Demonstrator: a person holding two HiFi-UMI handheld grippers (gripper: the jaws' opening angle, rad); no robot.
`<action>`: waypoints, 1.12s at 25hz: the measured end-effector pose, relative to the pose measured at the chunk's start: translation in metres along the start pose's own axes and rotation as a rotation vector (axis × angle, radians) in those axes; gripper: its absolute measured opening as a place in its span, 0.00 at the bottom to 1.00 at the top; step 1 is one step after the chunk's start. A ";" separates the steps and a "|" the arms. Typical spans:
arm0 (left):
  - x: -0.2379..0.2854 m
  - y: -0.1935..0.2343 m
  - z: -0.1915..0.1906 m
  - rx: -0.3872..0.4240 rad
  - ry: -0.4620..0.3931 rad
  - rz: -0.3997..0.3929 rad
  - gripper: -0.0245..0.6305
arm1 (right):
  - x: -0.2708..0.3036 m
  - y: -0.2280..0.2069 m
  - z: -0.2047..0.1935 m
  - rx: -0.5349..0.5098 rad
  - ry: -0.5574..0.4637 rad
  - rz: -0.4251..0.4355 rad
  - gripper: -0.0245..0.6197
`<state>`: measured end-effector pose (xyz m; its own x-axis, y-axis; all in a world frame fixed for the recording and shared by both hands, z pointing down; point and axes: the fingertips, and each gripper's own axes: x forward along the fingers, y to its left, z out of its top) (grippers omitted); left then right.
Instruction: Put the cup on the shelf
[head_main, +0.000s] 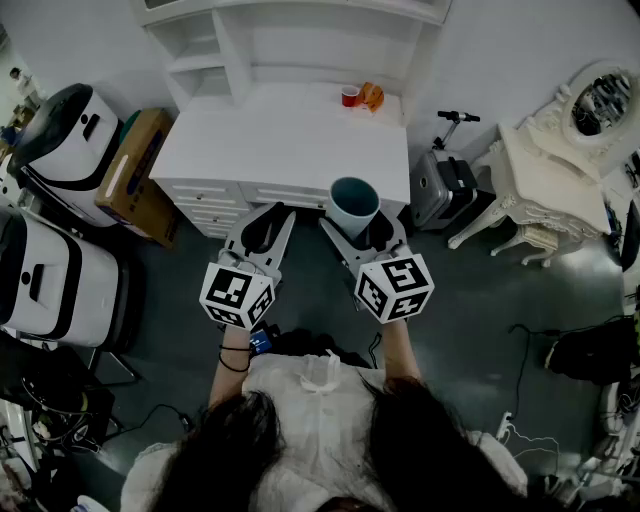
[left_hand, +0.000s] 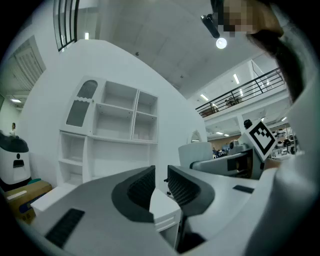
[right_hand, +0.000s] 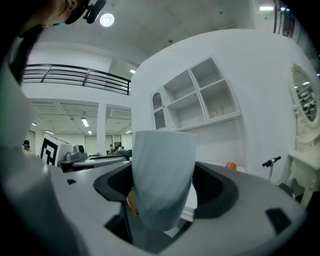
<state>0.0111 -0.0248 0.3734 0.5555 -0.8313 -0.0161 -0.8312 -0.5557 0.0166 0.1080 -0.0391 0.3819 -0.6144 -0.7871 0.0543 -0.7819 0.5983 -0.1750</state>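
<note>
A pale blue-grey cup stands upright between the jaws of my right gripper, which is shut on it just in front of the white desk. In the right gripper view the cup fills the space between the dark pads. My left gripper hovers beside it to the left, jaws almost together and holding nothing; the left gripper view shows only a thin slit between its pads. The white shelf unit rises at the back of the desk, its compartments bare.
A small red cup and an orange object sit at the desk's back right. A cardboard box and white machines stand left. A grey case with a scooter handle and an ornate vanity stand right.
</note>
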 end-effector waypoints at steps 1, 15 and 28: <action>0.000 0.000 0.000 0.000 0.001 0.002 0.17 | 0.001 0.000 -0.001 -0.004 0.002 0.000 0.57; -0.001 0.019 -0.008 -0.015 0.026 -0.010 0.17 | 0.018 0.009 -0.009 0.013 0.005 -0.010 0.57; -0.021 0.065 -0.014 -0.014 0.046 0.009 0.17 | 0.057 0.042 -0.022 0.022 0.020 0.017 0.57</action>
<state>-0.0549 -0.0433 0.3893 0.5491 -0.8352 0.0304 -0.8357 -0.5483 0.0305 0.0377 -0.0555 0.3997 -0.6299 -0.7735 0.0704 -0.7689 0.6082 -0.1972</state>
